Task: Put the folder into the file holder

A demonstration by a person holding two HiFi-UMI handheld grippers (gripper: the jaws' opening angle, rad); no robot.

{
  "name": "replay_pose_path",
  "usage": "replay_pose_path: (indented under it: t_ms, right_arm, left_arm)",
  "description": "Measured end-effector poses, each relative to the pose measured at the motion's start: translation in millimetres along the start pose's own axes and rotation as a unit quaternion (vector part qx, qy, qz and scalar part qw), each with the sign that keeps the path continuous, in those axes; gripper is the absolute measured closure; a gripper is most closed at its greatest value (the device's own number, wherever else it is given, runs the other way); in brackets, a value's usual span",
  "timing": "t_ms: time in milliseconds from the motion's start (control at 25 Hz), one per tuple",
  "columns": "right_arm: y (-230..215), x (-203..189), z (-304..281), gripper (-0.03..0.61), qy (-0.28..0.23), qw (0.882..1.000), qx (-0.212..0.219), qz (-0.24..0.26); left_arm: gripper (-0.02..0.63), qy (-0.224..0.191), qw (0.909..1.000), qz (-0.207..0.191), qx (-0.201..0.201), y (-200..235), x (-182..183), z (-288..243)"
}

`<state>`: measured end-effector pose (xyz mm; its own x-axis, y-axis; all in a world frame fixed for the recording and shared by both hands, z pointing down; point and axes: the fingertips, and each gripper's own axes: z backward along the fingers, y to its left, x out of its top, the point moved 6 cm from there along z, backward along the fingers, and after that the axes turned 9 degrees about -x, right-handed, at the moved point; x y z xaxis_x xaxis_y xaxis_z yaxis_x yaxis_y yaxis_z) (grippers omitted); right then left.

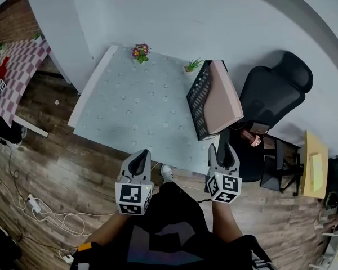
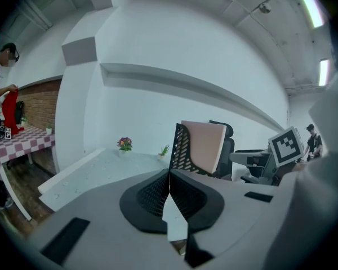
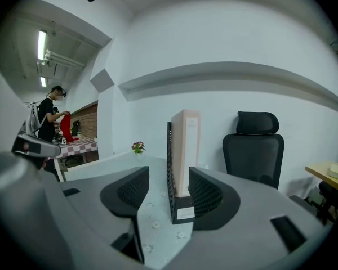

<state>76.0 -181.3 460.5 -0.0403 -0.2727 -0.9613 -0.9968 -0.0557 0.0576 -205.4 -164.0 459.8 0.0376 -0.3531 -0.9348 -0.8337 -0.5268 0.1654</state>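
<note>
A pink folder (image 1: pixel 222 97) stands upright inside the black mesh file holder (image 1: pixel 198 97) at the right edge of the pale patterned table (image 1: pixel 129 111). In the right gripper view the folder (image 3: pixel 185 145) and holder (image 3: pixel 170 173) stand straight ahead, beyond the jaws. My right gripper (image 3: pixel 169 189) is open with nothing between its pads, held just off the table's front edge (image 1: pixel 223 153). My left gripper (image 1: pixel 139 157) hangs beside it on the left, shut and empty (image 2: pixel 169 193). From the left gripper view the holder (image 2: pixel 180 145) and folder (image 2: pixel 204 145) are ahead to the right.
A black office chair (image 1: pixel 273 89) stands right of the table behind the holder. A flower pot (image 1: pixel 139 52) and a small green plant (image 1: pixel 191 66) sit at the table's far edge. A checkered table (image 1: pixel 17 72) is far left, cables (image 1: pixel 45 212) lie on the floor.
</note>
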Motion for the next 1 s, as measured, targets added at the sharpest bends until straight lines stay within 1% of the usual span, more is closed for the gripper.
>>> replay_pose_path:
  t_ms: [80,200,360,480,560,680,800,1000]
  right_arm:
    - [13.3,-4.2,15.2,0.345,0.008,1.0,0.017,-0.002]
    - [34.0,-12.4,32.7,0.35,0.023,0.998,0.057,-0.009]
    - [53.7,-16.0,46.2,0.367,0.028,0.993,0.116,-0.01]
    - [59.2,-14.1,53.4,0.391,0.025,0.987,0.157,0.005]
    - [54.0,-10.8,59.5,0.402,0.025,0.983,0.178,0.02]
    - [35.2,-6.4,73.3,0.43,0.024,0.978,0.205,0.037]
    - [18.5,-11.2,86.9,0.454,0.031,0.971,0.235,0.038]
    - [-6.5,-26.5,103.3,0.457,0.043,0.96,0.272,0.039]
  left_arm:
    - [0.606,0.004,0.9999,0.01,-0.002,-3.2,-13.5,9.1]
    - [0.606,0.007,0.9998,0.02,0.004,-8.0,-25.6,22.1]
    - [0.606,-0.004,0.9993,0.015,0.034,-17.8,-28.6,35.2]
    - [0.606,-0.015,0.9982,0.014,0.056,-32.0,-25.3,40.7]
    - [0.606,-0.018,0.9975,0.02,0.065,-47.5,-23.8,42.1]
    - [0.606,-0.021,0.9974,0.023,0.064,-80.5,-22.2,39.6]
    - [0.606,-0.014,0.9973,0.023,0.068,-114.4,-29.5,36.0]
    - [0.606,0.008,0.9962,0.023,0.084,-162.2,-51.0,37.2]
